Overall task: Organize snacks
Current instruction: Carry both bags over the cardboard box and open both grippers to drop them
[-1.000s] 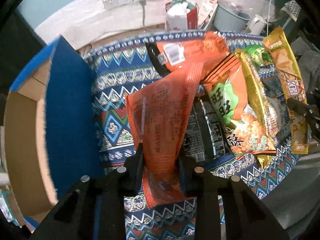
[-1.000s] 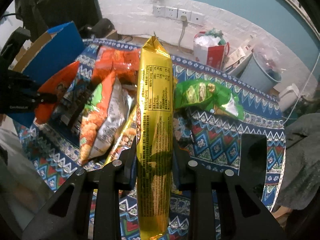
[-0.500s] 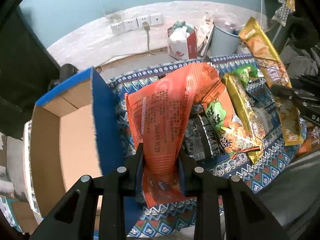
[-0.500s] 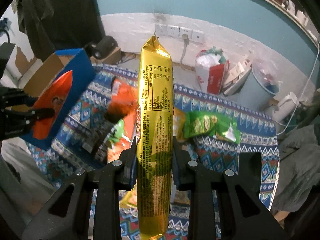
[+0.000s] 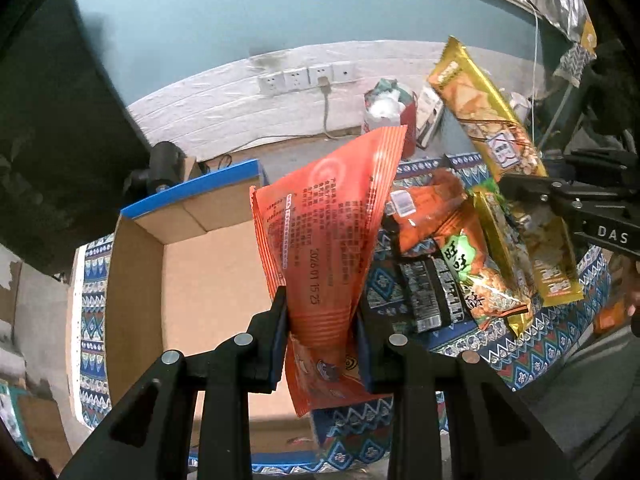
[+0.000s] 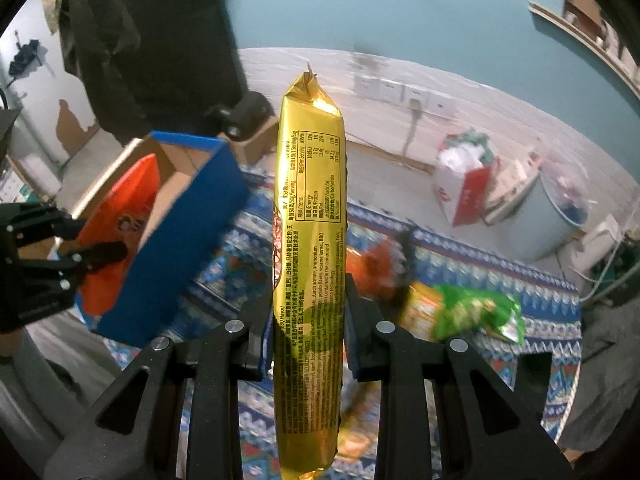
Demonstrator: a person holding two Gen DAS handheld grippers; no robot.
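Box: cardboard box (image 5: 200, 272), blue outside, at 9 o'clock; visible floor looks bare.
Left gripper (image 5: 322, 344): clenched on orange packet (image 5: 324, 232) over box's right wall.
Right gripper (image 6: 306, 336): grasping gold packet (image 6: 310, 240) upright.
Bench (image 5: 532, 352): remaining snacks (image 5: 472, 264) piled at 3 o'clock.

orange packet (image 5: 324, 236), gold packet (image 6: 310, 240), both aloft

You hold a glossy gold foil snack packet (image 6: 308, 240); your orange plastic wrapper (image 5: 324, 232) looks shiny; the blue-edged cardboard box (image 5: 200, 280) is matt.

Blk grippers; silver screws; blue-edged fingers (image 5: 280, 344); "DAS" mark.
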